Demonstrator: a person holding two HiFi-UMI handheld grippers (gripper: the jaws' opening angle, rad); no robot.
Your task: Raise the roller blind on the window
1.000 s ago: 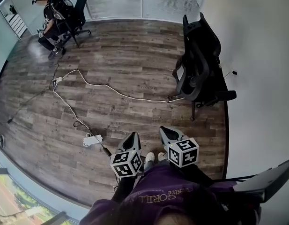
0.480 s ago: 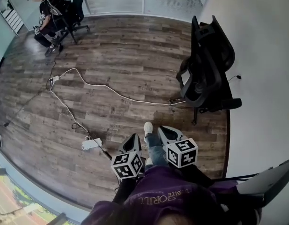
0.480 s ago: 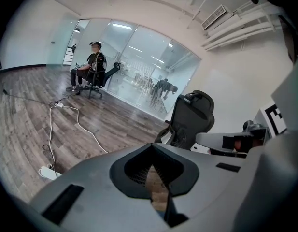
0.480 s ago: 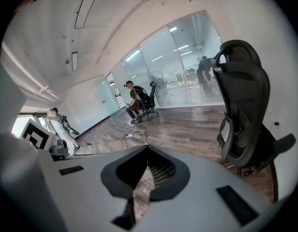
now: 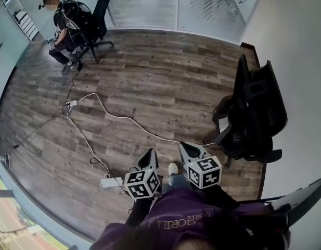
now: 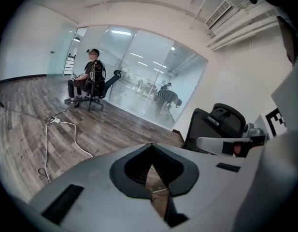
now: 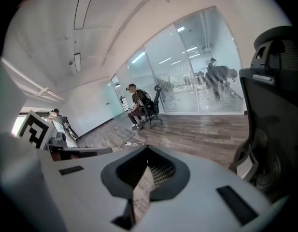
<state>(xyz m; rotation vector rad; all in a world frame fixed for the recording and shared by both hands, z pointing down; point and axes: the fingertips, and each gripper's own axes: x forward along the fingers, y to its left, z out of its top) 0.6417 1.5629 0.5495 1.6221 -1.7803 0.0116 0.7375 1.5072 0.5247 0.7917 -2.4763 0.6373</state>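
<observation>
Left gripper (image 5: 148, 155), right gripper (image 5: 187, 149): jaws together, empty. Office chair (image 5: 254, 113) nearer than a second ago; walking, roller blind not reached.

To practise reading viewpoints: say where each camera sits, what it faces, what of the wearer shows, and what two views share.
Head view: on the head, facing down at the floor; shows left hand-held gripper, right hand-held gripper, purple top.
Left gripper view: on that gripper, facing the seated person; shut jaws show.
Right gripper view: likewise; black chair at right.
Shared by all: seated person.
</observation>
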